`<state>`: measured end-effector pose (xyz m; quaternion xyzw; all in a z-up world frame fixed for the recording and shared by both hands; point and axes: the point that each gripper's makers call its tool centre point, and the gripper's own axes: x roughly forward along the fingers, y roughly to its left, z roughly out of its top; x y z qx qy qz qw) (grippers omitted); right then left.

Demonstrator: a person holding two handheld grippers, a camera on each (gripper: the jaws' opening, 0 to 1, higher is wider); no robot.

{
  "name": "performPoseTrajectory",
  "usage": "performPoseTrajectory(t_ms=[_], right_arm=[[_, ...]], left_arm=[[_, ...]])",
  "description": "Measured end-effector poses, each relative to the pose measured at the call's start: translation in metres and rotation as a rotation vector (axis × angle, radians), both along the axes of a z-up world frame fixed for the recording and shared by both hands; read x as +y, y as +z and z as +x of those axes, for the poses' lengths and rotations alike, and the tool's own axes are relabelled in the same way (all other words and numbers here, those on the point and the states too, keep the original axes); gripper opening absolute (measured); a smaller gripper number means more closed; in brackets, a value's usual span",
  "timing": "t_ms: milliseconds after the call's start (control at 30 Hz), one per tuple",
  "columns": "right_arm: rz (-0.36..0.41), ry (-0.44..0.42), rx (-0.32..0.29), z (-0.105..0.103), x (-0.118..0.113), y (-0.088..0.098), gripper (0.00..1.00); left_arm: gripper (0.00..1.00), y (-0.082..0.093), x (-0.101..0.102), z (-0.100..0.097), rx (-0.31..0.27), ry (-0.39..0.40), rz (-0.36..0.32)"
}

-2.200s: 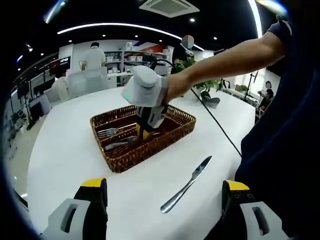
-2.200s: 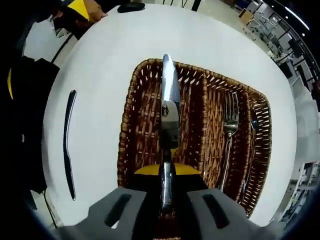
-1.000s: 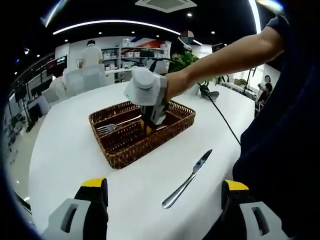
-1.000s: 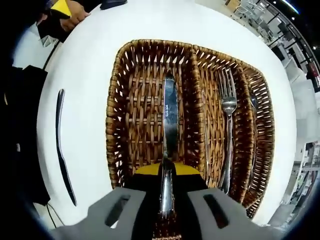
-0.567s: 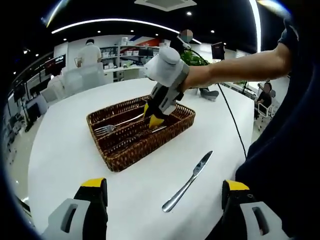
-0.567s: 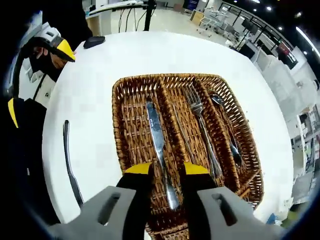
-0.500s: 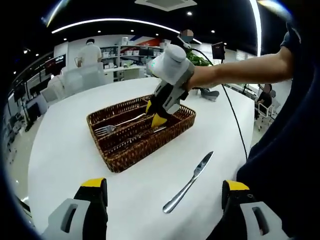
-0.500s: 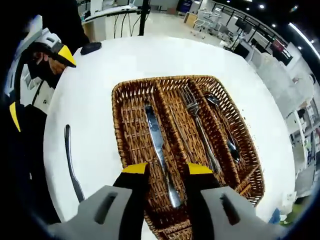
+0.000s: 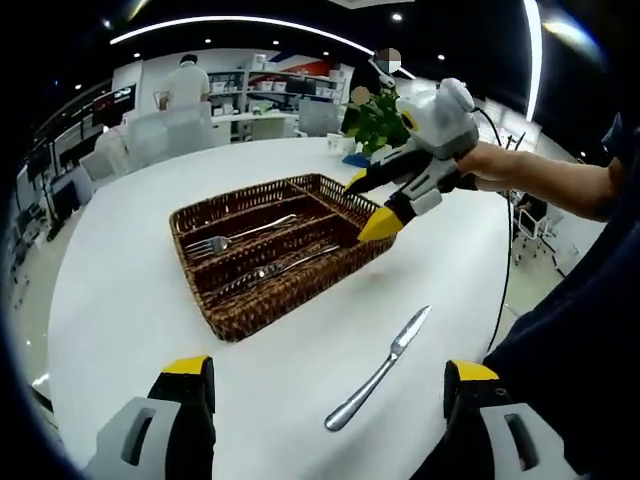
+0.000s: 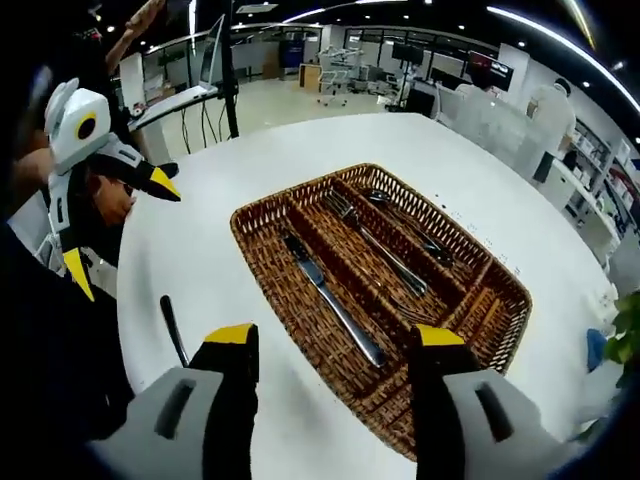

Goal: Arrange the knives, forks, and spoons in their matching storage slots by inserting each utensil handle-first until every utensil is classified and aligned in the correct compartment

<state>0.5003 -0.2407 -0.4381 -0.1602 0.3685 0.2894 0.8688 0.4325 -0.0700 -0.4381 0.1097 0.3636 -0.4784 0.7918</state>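
Two knives — one on the table, one in the basket.

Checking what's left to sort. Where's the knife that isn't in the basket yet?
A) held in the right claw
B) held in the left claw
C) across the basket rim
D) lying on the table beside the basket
D: the loose knife lies flat on the white table, apart from the basket, and both the left claw and right claw are open and empty.
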Motion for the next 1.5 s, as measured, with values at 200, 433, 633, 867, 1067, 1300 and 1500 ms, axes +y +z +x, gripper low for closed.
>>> performPoseTrajectory(t_ms=[200,433,633,867,1067,1300,1500], right_arm=[[0.036,-0.069,-0.018,-0.022,-0.020,0.007,0.78],[0.046,-0.133,-0.057,-0.039,-0.040,0.016,0.95],[0.045,-0.197,-0.066,-0.050,-0.061,0.021,0.99],[0.035,-0.266,-0.056,-0.062,-0.083,0.021,0.99],[0.025,-0.279,-0.051,-0.070,-0.089,0.021,0.99],[-0.033,-0.213,-0.054,-0.075,-0.082,0.020,0.91],[-0.050,-0.109,-0.021,-0.082,-0.064,0.013,0.82]], left_arm=[[1.00,0.002,-0.006,0.001,-0.009,-0.017,0.005],[1.00,0.008,-0.008,0.006,-0.029,-0.025,0.001],[1.00,0.012,-0.009,0.012,-0.053,-0.026,-0.014],[1.00,0.016,-0.008,0.014,-0.075,-0.032,-0.020],[1.00,0.017,-0.006,0.013,-0.071,-0.037,-0.017],[0.99,0.013,-0.008,0.007,-0.063,-0.067,-0.004],[0.97,0.006,-0.006,-0.001,-0.069,-0.122,0.040]])
